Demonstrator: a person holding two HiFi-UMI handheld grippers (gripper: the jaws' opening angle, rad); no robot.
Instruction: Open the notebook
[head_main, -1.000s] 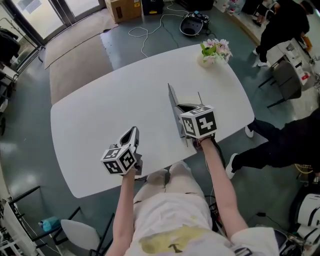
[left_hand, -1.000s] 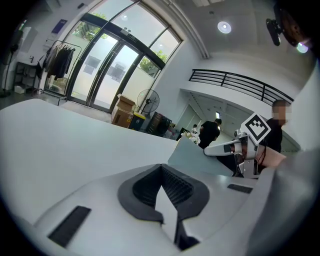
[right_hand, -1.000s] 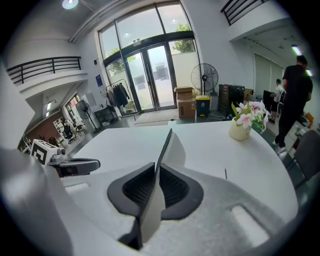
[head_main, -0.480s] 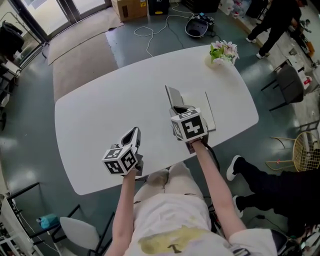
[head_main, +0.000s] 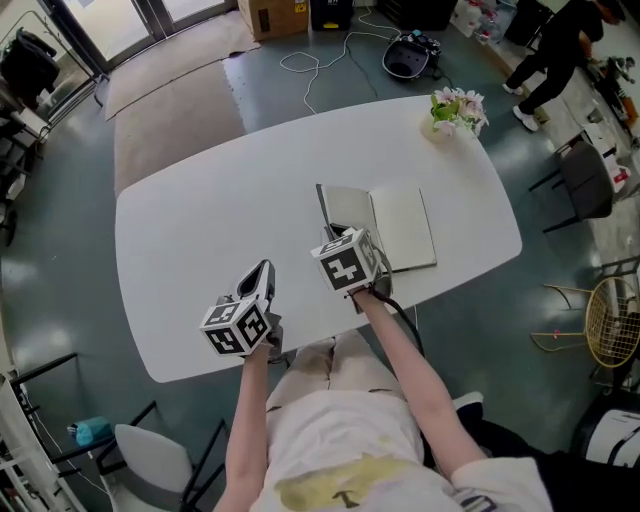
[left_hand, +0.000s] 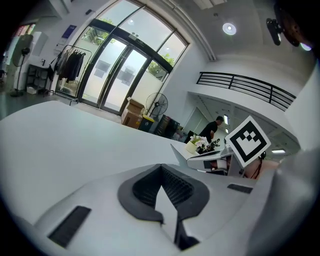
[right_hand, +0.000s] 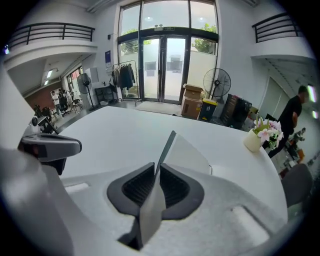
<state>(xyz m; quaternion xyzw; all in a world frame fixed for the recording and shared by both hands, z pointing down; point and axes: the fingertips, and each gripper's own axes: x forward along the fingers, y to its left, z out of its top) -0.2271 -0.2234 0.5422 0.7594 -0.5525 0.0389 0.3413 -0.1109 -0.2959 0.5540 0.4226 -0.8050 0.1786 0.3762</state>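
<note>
The notebook lies open on the white table, right of the middle and close to the near edge, with its pale blank pages facing up. Its grey front cover is not flat: it stands tilted up along the left side of the spine. The right gripper comes in from the near edge and pinches that cover. In the right gripper view the thin grey sheet runs edge-on between the two dark ribbed pads, which press on it from either side. The jaws have just been easing a little wider, with the cover between them. The left gripper sits over the near edge of the table, to the left of the right one and well apart from the notebook. Its own view shows the pad tips brought together with nothing held, only bare tabletop in the small gap behind them. Whether it rests on the table cannot be told. A small pot of flowers stands at the far right corner of the table, well apart from the notebook. Beyond the table a cardboard box sits on the floor.
</note>
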